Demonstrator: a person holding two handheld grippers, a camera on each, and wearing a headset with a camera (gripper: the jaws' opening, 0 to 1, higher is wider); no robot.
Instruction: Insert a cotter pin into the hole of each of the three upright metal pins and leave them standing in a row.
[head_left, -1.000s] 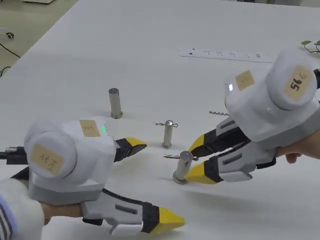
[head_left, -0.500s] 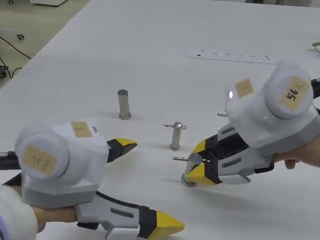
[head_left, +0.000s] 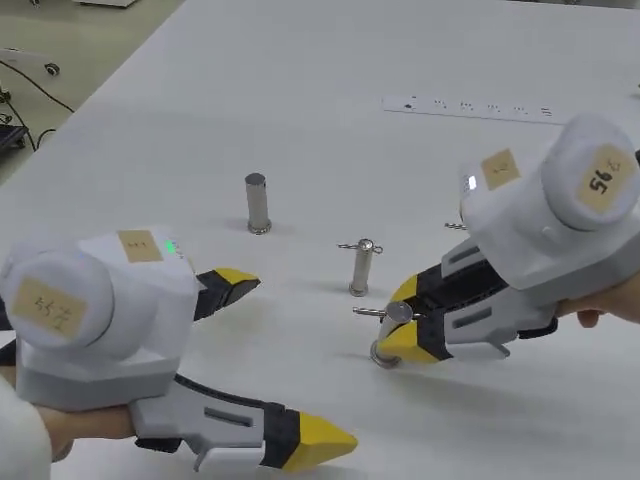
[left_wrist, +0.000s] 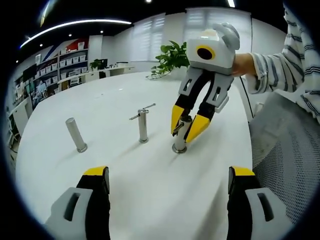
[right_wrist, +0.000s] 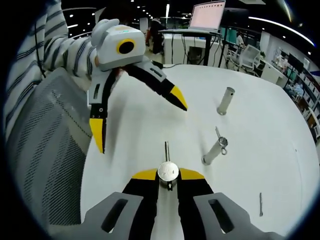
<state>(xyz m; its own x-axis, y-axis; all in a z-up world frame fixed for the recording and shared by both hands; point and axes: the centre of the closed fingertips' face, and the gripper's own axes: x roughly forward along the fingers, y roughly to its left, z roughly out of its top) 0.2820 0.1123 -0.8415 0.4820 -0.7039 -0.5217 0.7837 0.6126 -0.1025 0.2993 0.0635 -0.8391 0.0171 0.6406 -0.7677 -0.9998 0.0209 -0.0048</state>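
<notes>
A: Bare pin (head_left: 257, 203) stands upright at twelve o'clock from the left gripper (head_left: 285, 360), which is the nearer one, its jaws wide and empty.
B: And further right?
A: Middle pin (head_left: 362, 267), already cottered, stands between. The right gripper (head_left: 400, 320) clamps the near pin (right_wrist: 169, 171). Loose cotter pin (head_left: 452, 226), probably, lies half hidden at its one o'clock.
</notes>
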